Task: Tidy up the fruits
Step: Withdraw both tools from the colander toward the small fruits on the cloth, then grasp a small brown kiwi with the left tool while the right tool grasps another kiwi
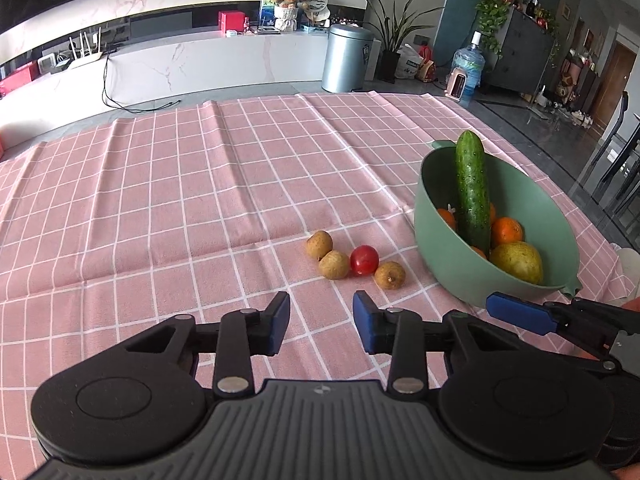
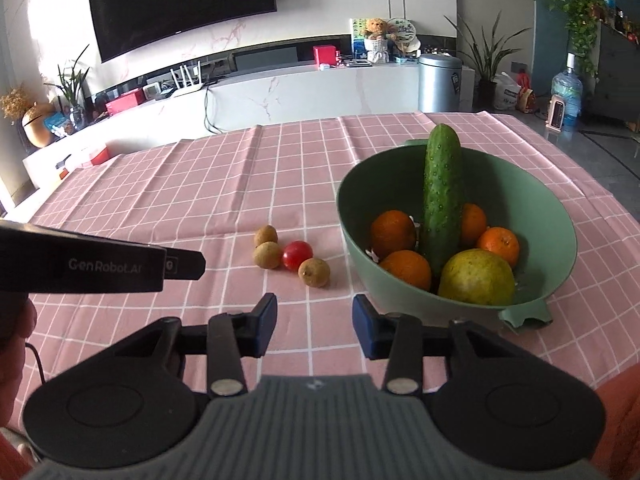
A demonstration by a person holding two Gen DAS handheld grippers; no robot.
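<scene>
A green bowl (image 1: 436,236) (image 2: 352,216) on the pink checked tablecloth holds a cucumber (image 1: 472,188) (image 2: 442,196) leaning on its far rim, several oranges (image 2: 394,232) and a yellow-green pear (image 1: 518,260) (image 2: 476,278). Left of the bowl lie three brown longans (image 1: 334,265) (image 2: 314,273) and a red cherry tomato (image 1: 364,260) (image 2: 297,255). My left gripper (image 1: 321,326) is open and empty, just short of the small fruits. My right gripper (image 2: 314,326) is open and empty, near the bowl's front left; one of its blue fingers shows in the left wrist view (image 1: 520,312).
The tablecloth (image 1: 180,200) covers the whole table, with creases at the far side. The left gripper's body (image 2: 80,264) shows at the left in the right wrist view. Beyond the table are a TV cabinet, a metal bin (image 1: 346,58) and plants.
</scene>
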